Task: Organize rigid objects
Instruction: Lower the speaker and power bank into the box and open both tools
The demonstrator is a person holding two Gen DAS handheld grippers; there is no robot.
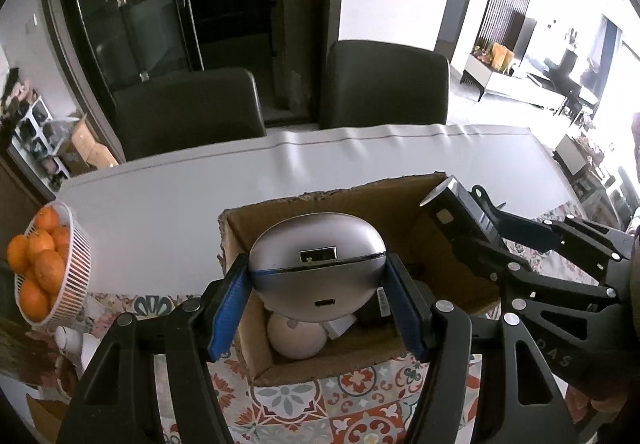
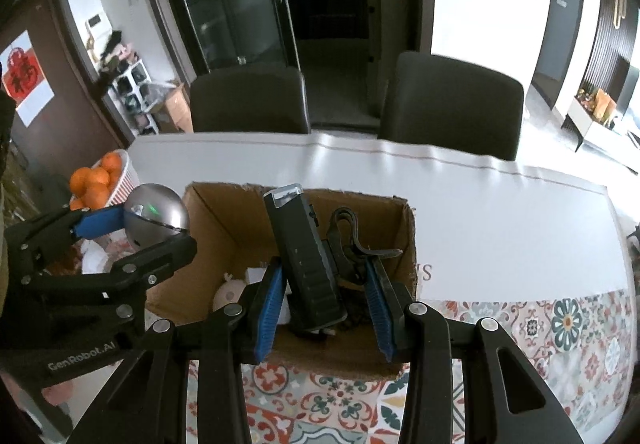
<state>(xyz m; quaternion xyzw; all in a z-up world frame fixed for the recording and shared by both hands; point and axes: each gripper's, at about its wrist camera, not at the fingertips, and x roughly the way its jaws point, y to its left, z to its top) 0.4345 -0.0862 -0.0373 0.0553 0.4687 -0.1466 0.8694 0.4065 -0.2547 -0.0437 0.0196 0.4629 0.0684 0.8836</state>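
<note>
Left gripper [image 1: 316, 304] clamped on grey case [image 1: 317, 264], right gripper [image 2: 322, 314] gripping black device [image 2: 306, 260], possibly a shaver, both over cardboard box [image 1: 400, 199] on desk [image 1: 168, 203]

We see a silver device [image 1: 316, 268], a black gadget [image 2: 308, 264], a brown cardboard box [image 1: 360, 199], blue gripper pads [image 1: 228, 308], oranges [image 1: 40, 268] in a white basket [image 1: 78, 272], and floral-patterned tiles [image 2: 568, 324].

Glossy metallic egg-shaped case [image 1: 318, 268], matt black plastic device [image 2: 308, 264], rough cardboard box [image 1: 344, 203]
</note>
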